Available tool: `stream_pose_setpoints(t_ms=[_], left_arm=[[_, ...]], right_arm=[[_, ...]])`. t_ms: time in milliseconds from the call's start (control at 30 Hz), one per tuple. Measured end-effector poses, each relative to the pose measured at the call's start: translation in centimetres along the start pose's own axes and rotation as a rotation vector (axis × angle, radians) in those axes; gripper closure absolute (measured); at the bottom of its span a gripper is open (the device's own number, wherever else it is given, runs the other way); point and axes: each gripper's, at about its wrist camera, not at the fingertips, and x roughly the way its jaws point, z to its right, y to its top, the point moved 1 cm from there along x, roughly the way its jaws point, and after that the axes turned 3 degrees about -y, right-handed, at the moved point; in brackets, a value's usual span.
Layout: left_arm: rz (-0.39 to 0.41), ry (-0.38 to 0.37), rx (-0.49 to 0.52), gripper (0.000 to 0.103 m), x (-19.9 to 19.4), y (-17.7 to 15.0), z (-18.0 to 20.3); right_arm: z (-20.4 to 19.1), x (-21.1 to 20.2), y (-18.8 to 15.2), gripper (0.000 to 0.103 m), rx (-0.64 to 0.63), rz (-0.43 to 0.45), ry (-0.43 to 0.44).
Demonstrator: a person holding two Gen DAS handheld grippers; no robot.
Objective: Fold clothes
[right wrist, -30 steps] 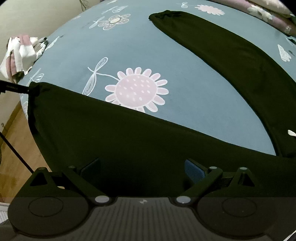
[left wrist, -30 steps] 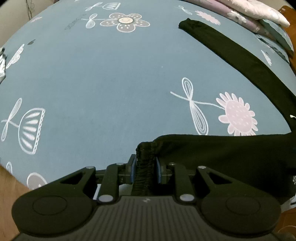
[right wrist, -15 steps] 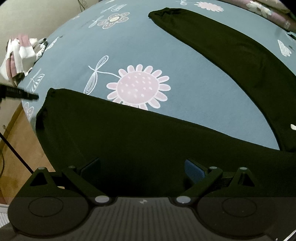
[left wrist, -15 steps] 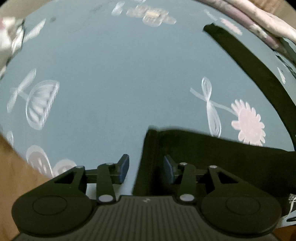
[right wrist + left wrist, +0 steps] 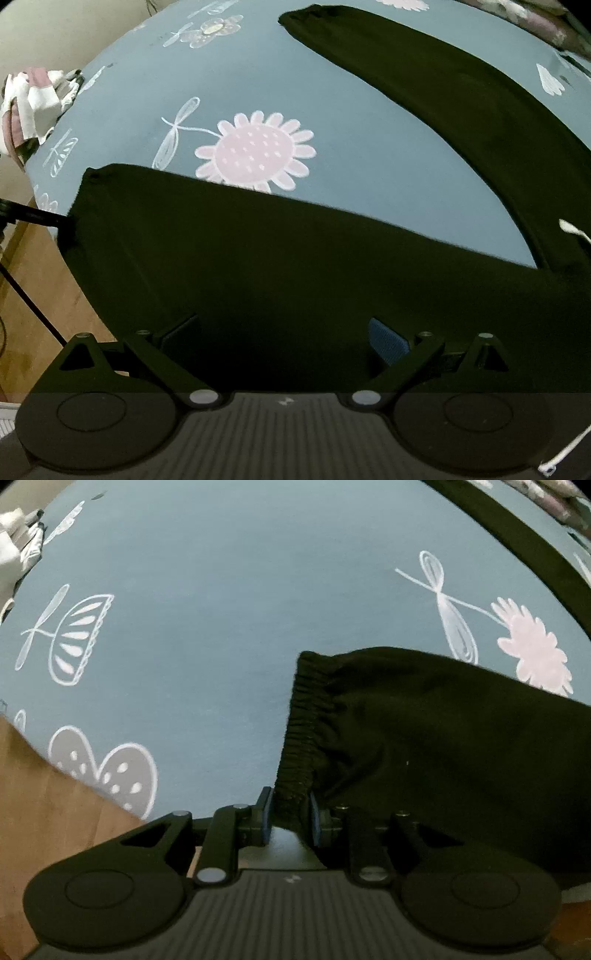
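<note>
Black trousers lie spread on a blue flowered bed sheet (image 5: 221,627). The near leg (image 5: 295,266) runs across the right wrist view and the far leg (image 5: 443,92) stretches toward the top. The ribbed cuff (image 5: 303,731) of the near leg sits between the blue pads of my left gripper (image 5: 290,818). Its jaws are closing and the pads press on the cuff's lower end. That same gripper shows as a dark finger (image 5: 37,218) at the cuff's left end. My right gripper (image 5: 284,336) hovers open over the middle of the near leg, with nothing between its fingers.
A crumpled white and pink garment (image 5: 33,107) lies at the bed's left edge. Patterned bedding (image 5: 535,18) is stacked at the far right. Wooden floor (image 5: 44,830) shows beyond the bed's near left edge. A white drawstring (image 5: 572,230) lies near the waist.
My left gripper let go of the cuff, opened, sank toward the sheet and has closed on the cuff's end again. The near leg shifted slightly right. The right gripper has held still.
</note>
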Motion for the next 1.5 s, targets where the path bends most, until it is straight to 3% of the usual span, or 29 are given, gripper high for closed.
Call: stream_pose_setpoints(t_ms=[167,300,467,533,733,833,900,1033,1200,1333,1500], left_arm=[[-0.019,0.037,0.043,0.081,-0.2,-0.2,0.8],[0.016,0.068,0.04,0.077,-1.8,0.2,2.0],[0.069,0.118,0.171,0.07,-4.5,0.4,6.6],[0.088,0.075,0.256,0.064,-4.7,0.1,9.8],[0.068,-0.129,0.481,0.064,-2.9,-1.6,20.3],[0.065,-0.217,0.599,0.064,-2.1,-2.3,24.5],[0.057,-0.266,0.668,0.064,-1.9,-3.0,26.7],[0.055,-0.32,0.862,0.064,-2.0,-5.3,29.3],[0.055,-0.329,1.183,0.064,-3.2,-9.7,30.9],[0.059,-0.342,1.334,0.063,-2.7,-11.8,32.3],[0.051,-0.345,1.465,0.062,-2.6,-13.3,31.9]], right_arm=[[1.5,-0.5,-2.0,0.004,0.026,-0.034,-0.021],[3.1,-1.4,-4.3,0.004,0.049,-0.053,-0.046],[5.6,-2.4,-7.9,0.004,0.099,-0.071,-0.099],[6.5,-2.6,-9.4,0.004,0.109,-0.076,-0.127],[7.3,-3.1,-12.5,0.007,0.036,-0.062,-0.164],[7.0,-2.6,-13.4,0.023,-0.101,-0.073,-0.148],[6.6,-2.0,-13.9,0.042,-0.208,-0.084,-0.136],[4.6,-1.1,-15.7,0.044,-0.543,-0.067,-0.144],[2.4,0.3,-17.5,0.047,-0.911,-0.01,-0.15],[1.6,1.5,-17.3,0.05,-1.021,-0.001,-0.132],[2.0,1.2,-16.1,0.058,-0.992,-0.021,-0.139]])
